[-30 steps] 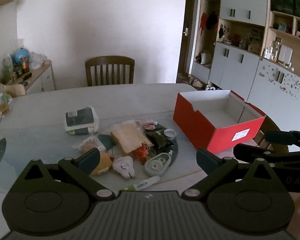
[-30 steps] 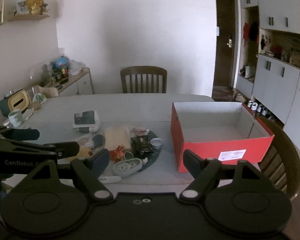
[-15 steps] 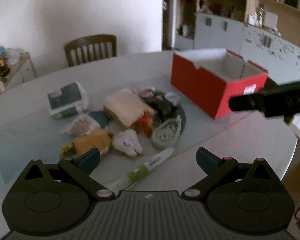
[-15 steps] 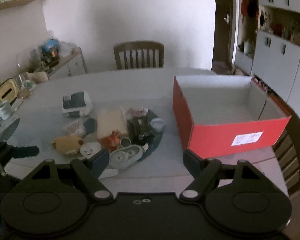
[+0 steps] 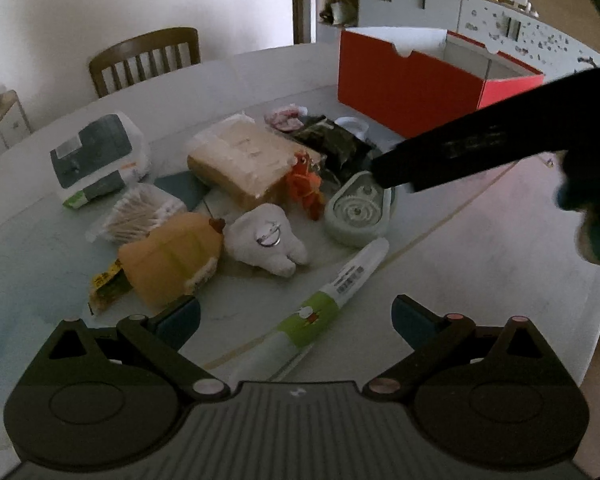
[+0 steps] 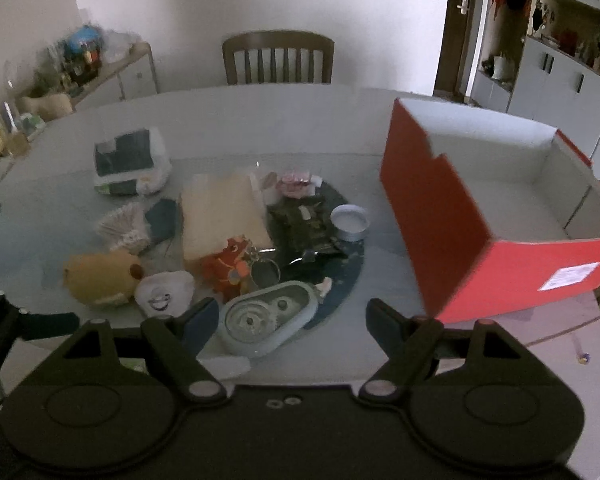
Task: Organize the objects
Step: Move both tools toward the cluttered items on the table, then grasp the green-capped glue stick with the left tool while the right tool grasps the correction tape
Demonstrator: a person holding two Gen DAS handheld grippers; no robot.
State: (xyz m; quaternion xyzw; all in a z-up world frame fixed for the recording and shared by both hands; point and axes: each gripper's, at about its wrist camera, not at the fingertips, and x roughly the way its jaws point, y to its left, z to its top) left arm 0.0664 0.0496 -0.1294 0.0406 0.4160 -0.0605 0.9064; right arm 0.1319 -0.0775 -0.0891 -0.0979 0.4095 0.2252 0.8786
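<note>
A heap of small objects lies on the pale table (image 5: 480, 240): a green-and-white pen (image 5: 324, 300), a white tooth plush (image 5: 268, 240), a yellow plush (image 5: 172, 260), a pale green correction-tape dispenser (image 5: 358, 212) (image 6: 266, 318), a red toy (image 5: 306, 190), a wrapped beige block (image 5: 240, 160), cotton swabs (image 5: 136, 216) and a tissue pack (image 5: 96, 160). An open red box (image 6: 480, 216) stands to the right. My left gripper (image 5: 296, 316) is open, just above the pen. My right gripper (image 6: 286, 318) is open, above the dispenser; its finger (image 5: 480, 140) crosses the left wrist view.
A wooden chair (image 6: 278, 58) stands at the table's far side. A sideboard (image 6: 100, 76) with clutter is at the back left. Cabinets (image 6: 560, 80) line the right wall. A dark packet (image 6: 306, 228) and a small round tin (image 6: 350, 222) lie near the box.
Both grippers have moved forward and down toward the heap. The right gripper's finger now reaches over the dispenser in the left wrist view. Both stay open.
</note>
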